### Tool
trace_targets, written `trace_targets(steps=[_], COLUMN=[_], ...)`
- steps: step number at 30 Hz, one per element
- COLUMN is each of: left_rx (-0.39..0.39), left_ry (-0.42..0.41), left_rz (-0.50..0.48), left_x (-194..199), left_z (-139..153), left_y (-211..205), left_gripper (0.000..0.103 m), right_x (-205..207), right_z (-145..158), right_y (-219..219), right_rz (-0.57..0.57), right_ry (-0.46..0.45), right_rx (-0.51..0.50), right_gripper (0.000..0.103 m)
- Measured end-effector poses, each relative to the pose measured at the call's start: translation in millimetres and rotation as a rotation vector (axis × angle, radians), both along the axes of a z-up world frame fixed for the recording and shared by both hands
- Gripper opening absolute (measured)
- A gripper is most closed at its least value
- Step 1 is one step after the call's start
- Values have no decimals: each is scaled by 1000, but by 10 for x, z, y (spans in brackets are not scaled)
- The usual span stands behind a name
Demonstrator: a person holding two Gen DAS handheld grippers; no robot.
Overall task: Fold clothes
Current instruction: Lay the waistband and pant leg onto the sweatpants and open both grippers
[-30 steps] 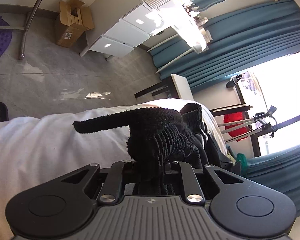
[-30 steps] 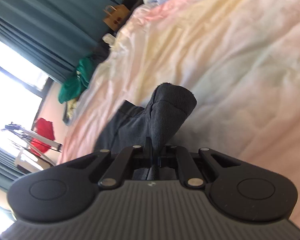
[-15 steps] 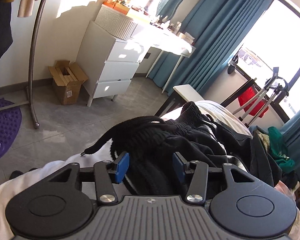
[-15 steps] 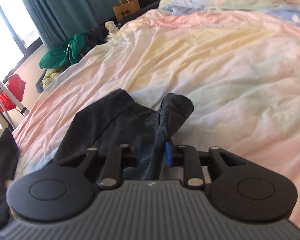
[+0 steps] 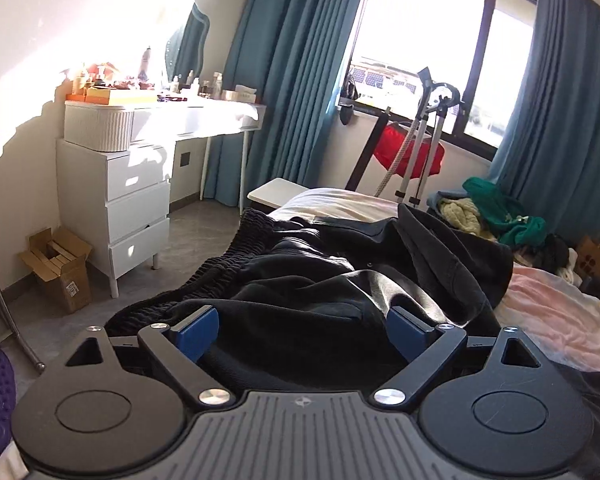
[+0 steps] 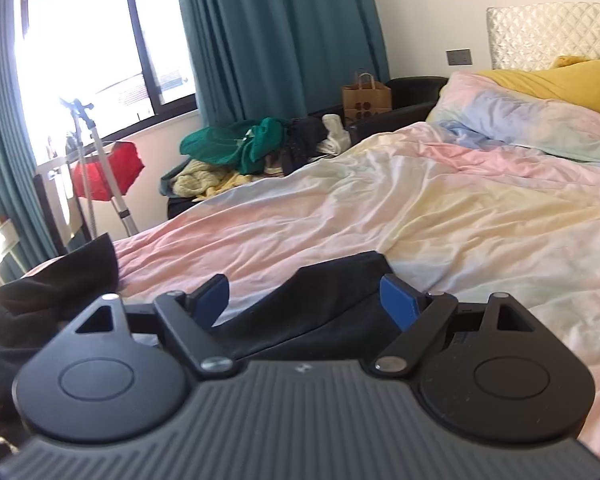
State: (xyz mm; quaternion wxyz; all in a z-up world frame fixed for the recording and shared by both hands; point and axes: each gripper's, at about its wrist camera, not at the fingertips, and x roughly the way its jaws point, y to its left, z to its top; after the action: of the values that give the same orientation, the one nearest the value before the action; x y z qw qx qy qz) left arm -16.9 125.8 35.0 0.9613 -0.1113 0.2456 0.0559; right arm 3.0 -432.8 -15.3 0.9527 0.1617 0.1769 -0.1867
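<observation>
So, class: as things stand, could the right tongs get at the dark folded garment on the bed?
Probably yes. The right tongs are open, and the dark garment lies on the pastel duvet right between the fingers, with nothing covering it.

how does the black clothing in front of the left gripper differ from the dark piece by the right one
The black garment is bulky, bunched, with a ribbed waistband; the dark folded piece lies flat and smooth. The garment fills the view; the piece looks smaller. Both lie on the bed, ungripped.
</observation>
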Motion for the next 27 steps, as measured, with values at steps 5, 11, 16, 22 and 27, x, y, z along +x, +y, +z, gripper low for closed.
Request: trace_targets(steps=[5,11,16,22,27], left_rx=[12,-37,-111,1,239], left_ry=[5,2,57,42,125], left_rz=[-89,-116,-51,-13,-100], left_x=[597,1697,2719,3542,3927], left_z=[3,-95,-320,-384,-409], left_y=[-370,-706,-877,-1020,-1371], left_gripper=[95,95,91,68,6], right_x=[147,262,562,862,1047], right_z=[12,-75,-291,-563,-726], right_y=[302,461,511,539,509], right_rz=[156,216,235,247,242], right_ry=[7,20,72,120,138], right_rx=[28,105,110,142,146], right_gripper=[84,84,84,84,84])
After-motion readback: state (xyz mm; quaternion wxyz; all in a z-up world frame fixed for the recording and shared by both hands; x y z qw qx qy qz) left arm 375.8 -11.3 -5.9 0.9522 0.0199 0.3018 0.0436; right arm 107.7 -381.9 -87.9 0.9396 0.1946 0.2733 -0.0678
